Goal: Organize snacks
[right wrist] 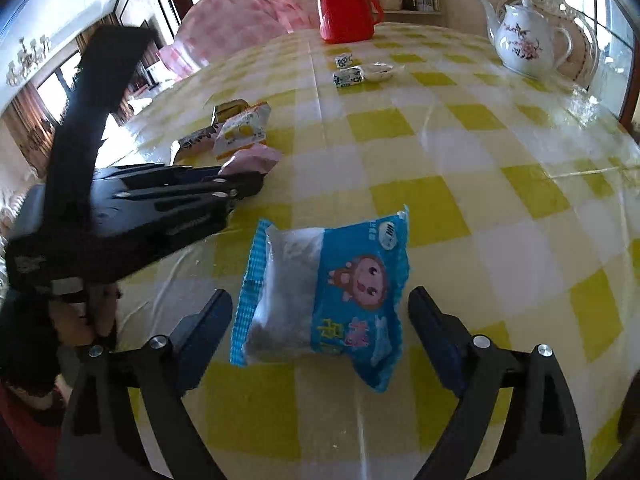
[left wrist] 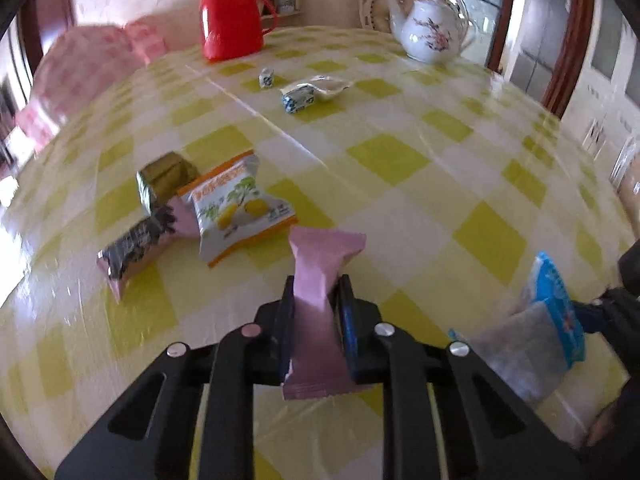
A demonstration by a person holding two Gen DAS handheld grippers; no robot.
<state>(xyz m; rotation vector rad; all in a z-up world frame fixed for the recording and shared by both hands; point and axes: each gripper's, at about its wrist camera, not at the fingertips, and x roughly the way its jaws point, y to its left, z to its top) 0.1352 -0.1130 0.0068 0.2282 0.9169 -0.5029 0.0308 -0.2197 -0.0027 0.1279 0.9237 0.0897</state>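
My left gripper [left wrist: 316,294] is shut on a pink snack packet [left wrist: 320,280], which sticks out past the fingertips above the yellow-checked table [left wrist: 400,184]. Just ahead to the left lies a small pile: an orange-and-white packet [left wrist: 236,208], a gold packet [left wrist: 166,178] and a dark-printed pink packet [left wrist: 134,250]. In the right wrist view my right gripper [right wrist: 320,312] stands open around a blue cartoon packet [right wrist: 324,296] lying flat on the table; the pads do not touch it. The left gripper [right wrist: 240,186] with its pink packet [right wrist: 252,162] shows at the left there.
At the far side stand a red thermos jug [left wrist: 230,12] and a white flowered teapot [left wrist: 430,28]. Two small blue-and-white candies [left wrist: 298,98] and a silvery wrapper [left wrist: 330,86] lie mid-table. A pink checked bundle [left wrist: 84,68] sits at the left edge.
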